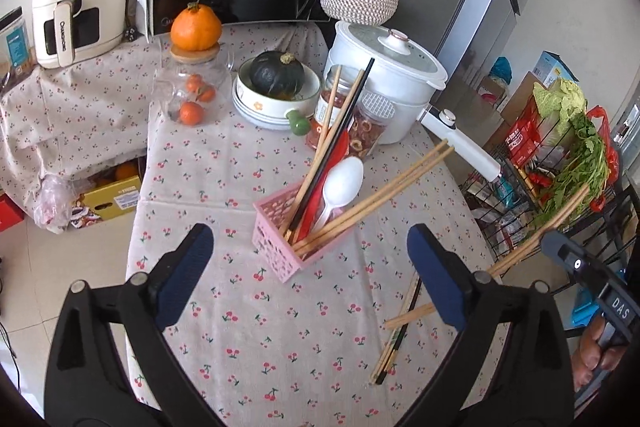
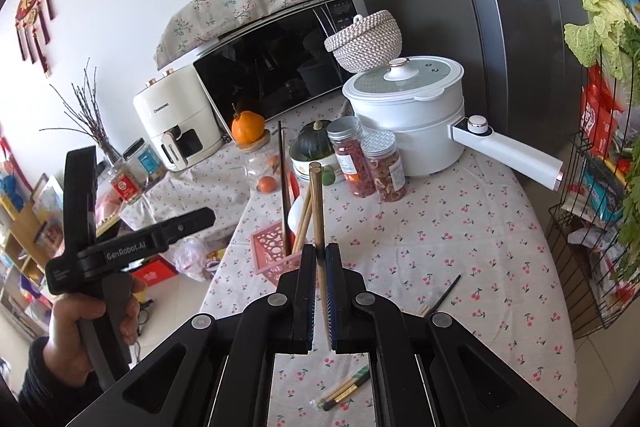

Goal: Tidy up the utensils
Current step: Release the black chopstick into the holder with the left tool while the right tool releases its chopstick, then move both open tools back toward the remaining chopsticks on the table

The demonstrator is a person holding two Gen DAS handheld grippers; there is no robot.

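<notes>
A pink utensil basket point(image 1: 280, 247) stands on the cherry-print tablecloth point(image 1: 280, 339). It holds wooden and dark chopsticks point(image 1: 340, 115), a white spoon point(image 1: 342, 183) and a red utensil. My left gripper point(image 1: 310, 259) is open and empty, just in front of the basket. My right gripper point(image 2: 320, 253) is shut on a pair of wooden chopsticks point(image 2: 317, 203), held upright near the basket point(image 2: 272, 247); it also shows in the left wrist view point(image 1: 536, 227). More chopsticks lie loose on the cloth point(image 1: 400, 331), point(image 2: 344, 391).
Behind the basket stand two spice jars point(image 1: 368, 131), a white electric pot point(image 1: 384, 67) with a long handle point(image 1: 460, 143), a bowl with a dark squash point(image 1: 276, 75) and a glass jar point(image 1: 192, 95). A wire rack with vegetables point(image 1: 560, 155) stands right of the table.
</notes>
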